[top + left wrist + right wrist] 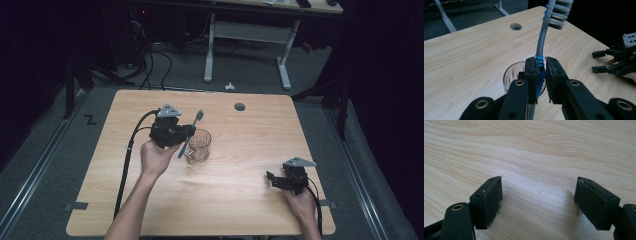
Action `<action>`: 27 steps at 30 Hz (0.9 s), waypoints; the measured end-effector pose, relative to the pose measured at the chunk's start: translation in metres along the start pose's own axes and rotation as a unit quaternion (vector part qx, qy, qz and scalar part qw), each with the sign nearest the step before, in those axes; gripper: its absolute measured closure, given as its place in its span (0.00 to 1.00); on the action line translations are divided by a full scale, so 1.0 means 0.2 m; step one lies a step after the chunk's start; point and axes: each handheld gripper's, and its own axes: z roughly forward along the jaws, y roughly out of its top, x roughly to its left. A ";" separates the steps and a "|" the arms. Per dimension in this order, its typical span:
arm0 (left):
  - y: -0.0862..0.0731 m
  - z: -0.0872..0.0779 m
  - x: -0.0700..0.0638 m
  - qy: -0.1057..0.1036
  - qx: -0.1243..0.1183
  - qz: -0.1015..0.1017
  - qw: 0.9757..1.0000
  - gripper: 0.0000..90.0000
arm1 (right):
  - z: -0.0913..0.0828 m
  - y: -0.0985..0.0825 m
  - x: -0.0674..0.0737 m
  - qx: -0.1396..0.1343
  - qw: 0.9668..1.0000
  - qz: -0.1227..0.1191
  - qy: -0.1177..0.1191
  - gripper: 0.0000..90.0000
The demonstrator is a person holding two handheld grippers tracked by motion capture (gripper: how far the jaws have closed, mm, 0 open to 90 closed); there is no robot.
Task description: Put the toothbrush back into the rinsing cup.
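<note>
Left gripper [541,65] jaws clamped on toothbrush [542,42] at its blue grip, head up, tail just above the glass [199,146]. Right gripper [272,179] jaws wide, nothing between, well right of the glass on the counter [250,140]. Risk: tilted brush catches the rim, tips the glass.

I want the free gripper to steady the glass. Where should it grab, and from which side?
Probably the rim of the glass, on its right side, with one jaw inside and one outside. The right gripper is open, and the left gripper holds the toothbrush over the glass's left side.
</note>
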 end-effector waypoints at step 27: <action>0.04 0.10 0.02 -0.017 -0.030 -0.011 0.999 0.89 | 0.00 0.00 0.00 0.000 1.000 0.000 0.000 0.25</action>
